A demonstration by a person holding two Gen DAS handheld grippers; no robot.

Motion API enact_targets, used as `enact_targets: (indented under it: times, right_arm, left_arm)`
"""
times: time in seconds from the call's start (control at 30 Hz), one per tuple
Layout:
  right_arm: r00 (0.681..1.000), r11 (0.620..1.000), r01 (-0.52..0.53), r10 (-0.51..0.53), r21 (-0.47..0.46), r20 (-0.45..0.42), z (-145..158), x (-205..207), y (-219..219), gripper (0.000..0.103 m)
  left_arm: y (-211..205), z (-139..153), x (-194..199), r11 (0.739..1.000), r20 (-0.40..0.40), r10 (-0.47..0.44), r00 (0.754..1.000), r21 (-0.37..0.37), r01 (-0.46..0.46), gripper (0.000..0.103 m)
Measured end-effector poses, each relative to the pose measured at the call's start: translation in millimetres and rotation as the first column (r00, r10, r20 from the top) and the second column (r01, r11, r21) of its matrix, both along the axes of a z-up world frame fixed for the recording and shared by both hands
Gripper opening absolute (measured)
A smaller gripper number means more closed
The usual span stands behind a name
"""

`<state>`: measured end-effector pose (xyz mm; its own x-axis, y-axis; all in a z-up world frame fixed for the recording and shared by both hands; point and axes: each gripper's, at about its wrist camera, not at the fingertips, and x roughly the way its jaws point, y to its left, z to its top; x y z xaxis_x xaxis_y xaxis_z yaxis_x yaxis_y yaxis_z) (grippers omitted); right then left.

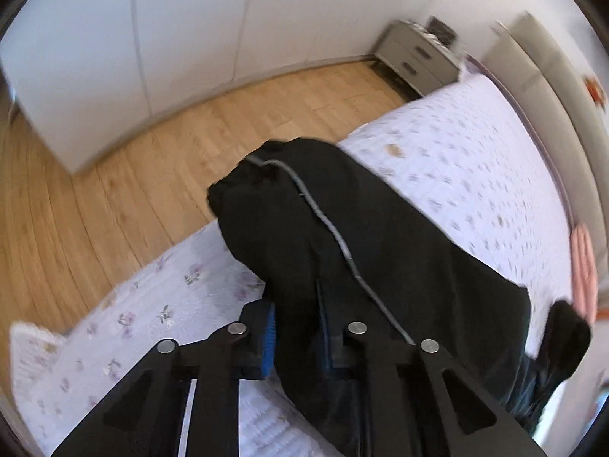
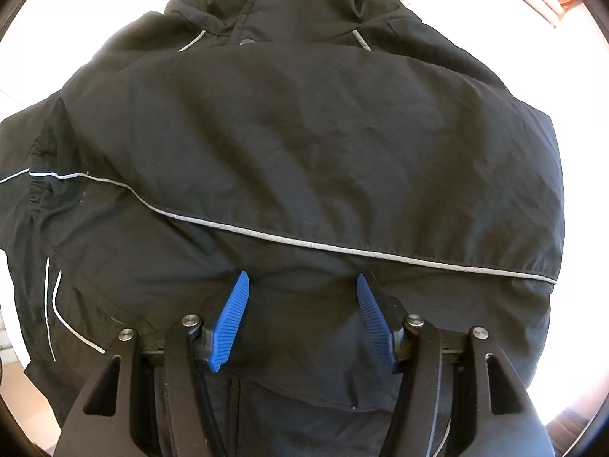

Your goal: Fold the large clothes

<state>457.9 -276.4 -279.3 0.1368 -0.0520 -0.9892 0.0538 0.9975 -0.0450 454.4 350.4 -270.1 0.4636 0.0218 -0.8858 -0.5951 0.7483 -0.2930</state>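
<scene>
In the left wrist view, the left gripper (image 1: pixel 295 316) pinches a fold of the black jacket (image 1: pixel 380 228), whose sleeve runs away across the bed (image 1: pixel 475 160) toward the floor (image 1: pixel 133 175). In the right wrist view, the right gripper (image 2: pixel 302 304) hangs over the jacket (image 2: pixel 304 144), jaws spread, collar at the top.

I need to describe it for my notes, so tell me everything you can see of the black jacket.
The black jacket looks like thin padded woven fabric, with grey reflective piping and metal snaps up the front. It lies on the floral bedspread, one sleeve folded across its body. The left hand-held gripper pinches a fold of it; the right hand-held gripper points down at it, jaws apart.
</scene>
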Motion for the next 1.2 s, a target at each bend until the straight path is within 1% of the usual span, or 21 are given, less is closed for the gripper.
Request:
enact_targets:
  times: [0.07, 0.17, 0.2, 0.3, 0.4, 0.47, 0.57, 0.6, 0.63, 0.67, 0.77, 0.8, 0.87, 0.9, 0.93, 1.0, 1.07, 1.1, 1.13, 1.17, 1.2]
  right_arm:
    - [1.0, 1.0, -0.003, 0.003, 0.002, 0.001, -0.8, -0.3, 1.8, 0.063]
    - [1.0, 1.0, -0.013, 0.013, 0.009, 0.0, 0.1, 1.0, -1.6, 0.063]
    - [1.0, 1.0, -0.018, 0.018, 0.013, 0.001, 0.2, 1.6, -2.6, 0.064]
    - [1.0, 0.999, -0.031, 0.031, 0.024, 0.006, 0.5, 1.7, -5.4, 0.064]
    - [0.999, 0.998, -0.042, 0.041, 0.036, 0.015, 3.2, 0.5, -8.5, 0.065]
    - [0.999, 0.997, -0.044, 0.043, 0.059, 0.027, 6.8, -3.1, -12.6, 0.065]
    - [0.999, 0.992, -0.038, 0.033, 0.122, 0.04, 14.7, -11.6, -22.9, 0.065]
    - [0.998, 0.989, -0.041, 0.034, 0.143, 0.051, 19.9, -17.7, -28.2, 0.065]
    - [0.997, 0.988, -0.048, 0.039, 0.149, 0.062, 24.1, -22.5, -31.9, 0.065]
    - [0.997, 0.987, -0.053, 0.043, 0.15, 0.069, 26.8, -25.9, -34.4, 0.065]
    - [0.994, 0.985, -0.076, 0.063, 0.158, 0.088, 37.5, -41.7, -48.8, 0.065]
    - [0.994, 0.984, -0.08, 0.067, 0.156, 0.092, 40.4, -45.8, -52.7, 0.065]
    - [0.992, 0.985, -0.09, 0.076, 0.15, 0.1, 45.8, -52.7, -61.7, 0.065]
    - [0.991, 0.985, -0.093, 0.078, 0.148, 0.105, 48.1, -56.0, -65.4, 0.065]
    - [0.991, 0.985, -0.092, 0.076, 0.149, 0.108, 50.2, -59.1, -70.2, 0.065]
    - [0.992, 0.984, -0.086, 0.069, 0.159, 0.11, 52.9, -63.3, -80.0, 0.065]
    - [0.992, 0.984, -0.079, 0.062, 0.16, 0.11, 55.8, -65.0, -81.2, 0.065]
    - [0.992, 0.984, -0.074, 0.057, 0.159, 0.109, 55.4, -65.1, -84.2, 0.065]
    - [0.993, 0.985, -0.066, 0.049, 0.162, 0.107, 54.5, -64.9, -87.5, 0.065]
    - [0.994, 0.984, -0.059, 0.042, 0.171, 0.105, 54.1, -64.9, -89.6, 0.065]
    - [0.994, 0.982, -0.053, 0.034, 0.183, 0.106, 53.8, -65.1, -90.8, 0.065]
  left_arm:
    - [-20.0, 24.6, -3.9, 0.997, 0.046, -0.056, 0.997, 0.047, 0.054, 0.017]
    - [-53.9, 58.0, -10.6, 0.984, 0.099, -0.153, 0.983, 0.112, 0.142, 0.016]
    - [-71.9, 70.8, -12.7, 0.973, 0.11, -0.198, 0.974, 0.142, 0.182, 0.016]
    - [-116.6, 93.8, -18.8, 0.943, 0.122, -0.294, 0.948, 0.199, 0.267, 0.016]
    - [-170.5, 113.3, -26.8, 0.902, 0.131, -0.39, 0.912, 0.253, 0.349, 0.016]
    - [-207.2, 124.9, -32.7, 0.872, 0.136, -0.452, 0.882, 0.278, 0.404, 0.016]
    - [-264.0, 137.1, -43.0, 0.807, 0.128, -0.557, 0.82, 0.315, 0.499, 0.016]
    - [-287.2, 141.7, -47.7, 0.775, 0.122, -0.599, 0.791, 0.338, 0.535, 0.016]
    - [-304.3, 146.3, -51.6, 0.751, 0.119, -0.627, 0.77, 0.357, 0.556, 0.016]
    - [-315.5, 150.0, -55.7, 0.735, 0.121, -0.646, 0.754, 0.366, 0.571, 0.016]
    - [-358.8, 159.3, -64.8, 0.684, 0.136, -0.711, 0.69, 0.364, 0.632, 0.016]
    - [-379.4, 161.1, -69.1, 0.652, 0.14, -0.744, 0.653, 0.364, 0.665, 0.016]
    - [-414.3, 160.8, -77.1, 0.599, 0.136, -0.791, 0.597, 0.37, 0.71, 0.016]
    - [-438.5, 155.6, -81.2, 0.555, 0.126, -0.825, 0.551, 0.366, 0.747, 0.016]
    - [-453.9, 149.1, -83.9, 0.527, 0.116, -0.844, 0.524, 0.363, 0.769, 0.016]
    - [-487.1, 132.0, -88.3, 0.479, 0.088, -0.873, 0.48, 0.347, 0.806, 0.016]
    - [-515.4, 106.7, -89.8, 0.433, 0.039, -0.894, 0.447, 0.333, 0.837, 0.016]
    - [-530.8, 89.8, -91.9, 0.405, -0.004, -0.902, 0.432, 0.337, 0.85, 0.018]
    - [-539.9, 77.5, -94.9, 0.386, -0.034, -0.906, 0.421, 0.337, 0.858, 0.022]
    - [-545.2, 68.0, -95.9, 0.373, -0.06, -0.908, 0.414, 0.332, 0.867, 0.023]
    - [-551.0, 57.4, -96.9, 0.362, -0.086, -0.91, 0.406, 0.317, 0.877, 0.029]
